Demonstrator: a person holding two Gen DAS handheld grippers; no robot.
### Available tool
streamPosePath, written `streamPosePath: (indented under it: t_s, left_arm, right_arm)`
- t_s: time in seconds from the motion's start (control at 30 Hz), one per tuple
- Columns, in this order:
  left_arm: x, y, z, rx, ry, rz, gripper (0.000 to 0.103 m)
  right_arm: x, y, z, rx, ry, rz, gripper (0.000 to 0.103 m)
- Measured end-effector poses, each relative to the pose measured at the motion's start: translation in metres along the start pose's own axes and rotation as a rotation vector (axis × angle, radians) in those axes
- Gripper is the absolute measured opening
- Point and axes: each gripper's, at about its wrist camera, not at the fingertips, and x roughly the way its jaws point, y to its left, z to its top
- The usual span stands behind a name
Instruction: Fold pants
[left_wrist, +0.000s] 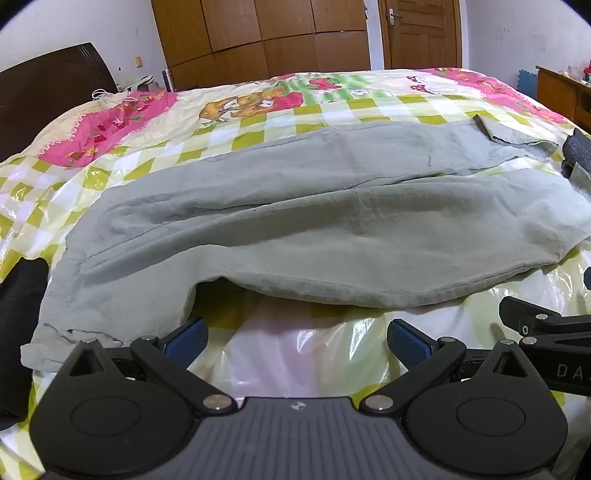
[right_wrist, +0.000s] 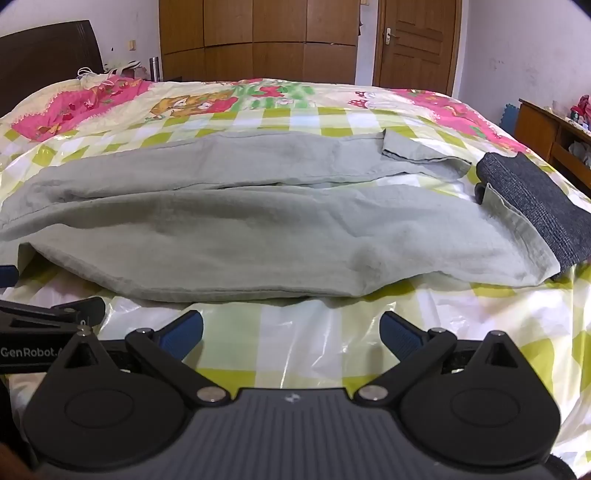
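Spread over a bed's glossy checked cover, the pale green pants are laid crosswise, legs side by side, with a dark grey band at the right end. Both claws are held spread wide and empty just short of the near edge: the left gripper by the lifted hem, the right gripper further right. The near leg edge would best be pinched at two well-separated points, one fabric layer avoided, then carried evenly toward the far leg.
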Motion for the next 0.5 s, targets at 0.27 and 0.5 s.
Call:
streamPosePath:
  t_s: [0.27, 0.5]
  left_arm:
    - [0.0001, -0.0003, -0.0004, 0.002, 0.002, 0.001, 0.103]
    - [0.0005, -0.0003, 0.0, 0.004, 0.004, 0.003, 0.103]
  right_arm:
    - [-0.0003, 0.0009, 0.0, 0.001, 0.0, 0.001, 0.101]
    - [0.0002, 0.0009, 0.0, -0.002, 0.002, -0.001, 0.1]
